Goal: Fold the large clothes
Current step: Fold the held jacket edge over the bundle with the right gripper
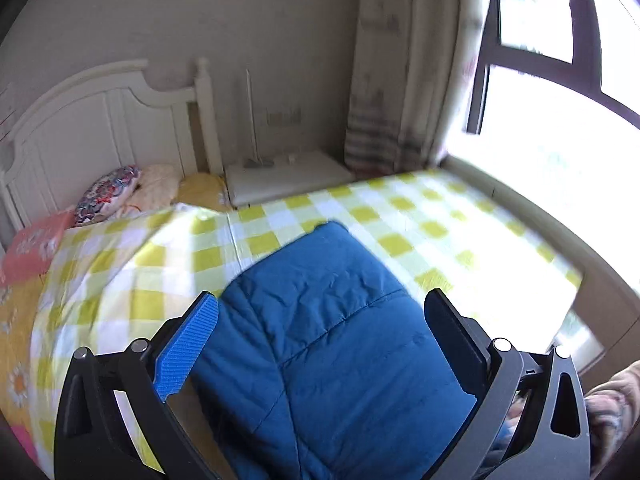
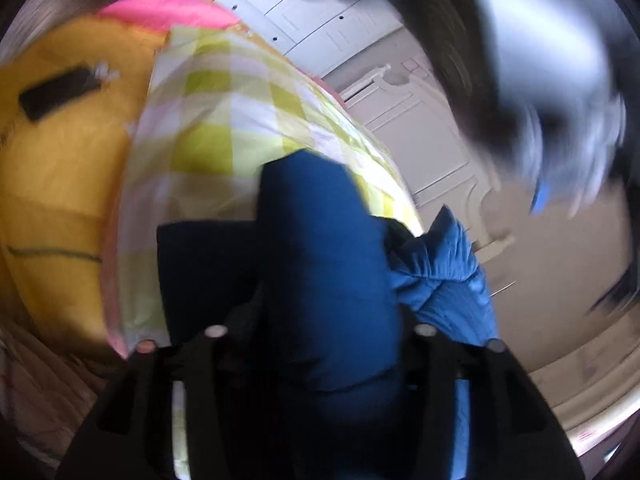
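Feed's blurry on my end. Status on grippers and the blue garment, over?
Left gripper open, above blue quilted garment on checked bedspread. Right gripper has a garment fold between its jaws; grip unclear. Nothing in the way.

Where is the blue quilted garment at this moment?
In the left wrist view the blue quilted garment lies at the bottom centre on the yellow checked bedcover, between the open fingers of the left gripper, far from the white headboard.
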